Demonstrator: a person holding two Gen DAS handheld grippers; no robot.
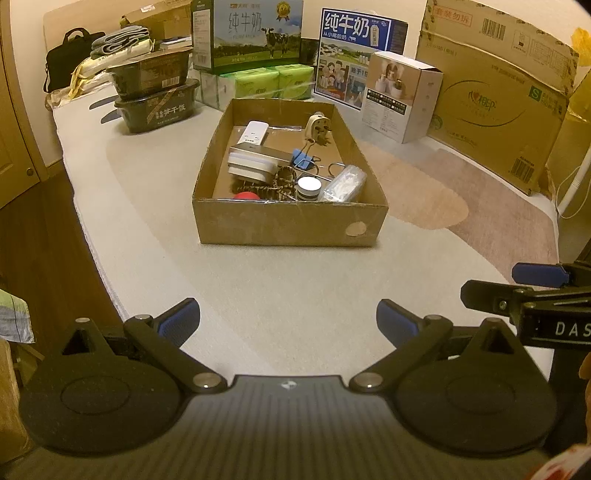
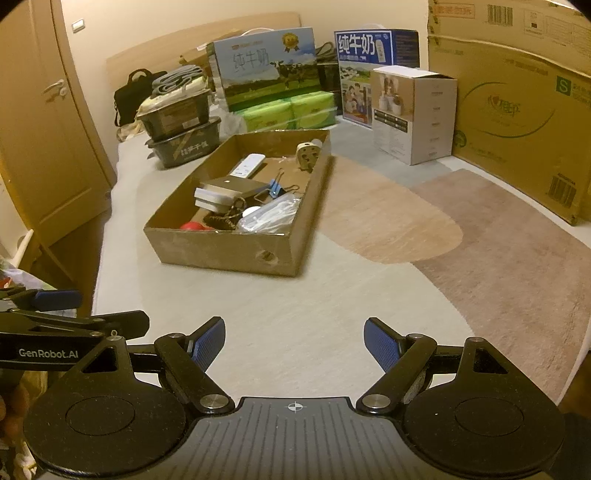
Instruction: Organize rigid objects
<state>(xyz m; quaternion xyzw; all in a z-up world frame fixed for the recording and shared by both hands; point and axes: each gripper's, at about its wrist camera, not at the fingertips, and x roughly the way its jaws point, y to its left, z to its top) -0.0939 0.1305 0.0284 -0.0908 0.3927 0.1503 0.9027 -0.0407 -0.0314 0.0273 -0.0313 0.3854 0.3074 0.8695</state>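
An open cardboard box stands on the pale bed cover ahead of both grippers. Inside lie a white remote, a beige plug adapter, a blue binder clip, stacked white and grey slabs, a red ball, a white-topped jar, a woven item and a clear plastic packet. My left gripper is open and empty, well short of the box. My right gripper is open and empty too.
Stacked dark food tubs, milk cartons, green tissue packs, a white box and a big cardboard carton line the far side. The bed edge and wooden floor run along the left.
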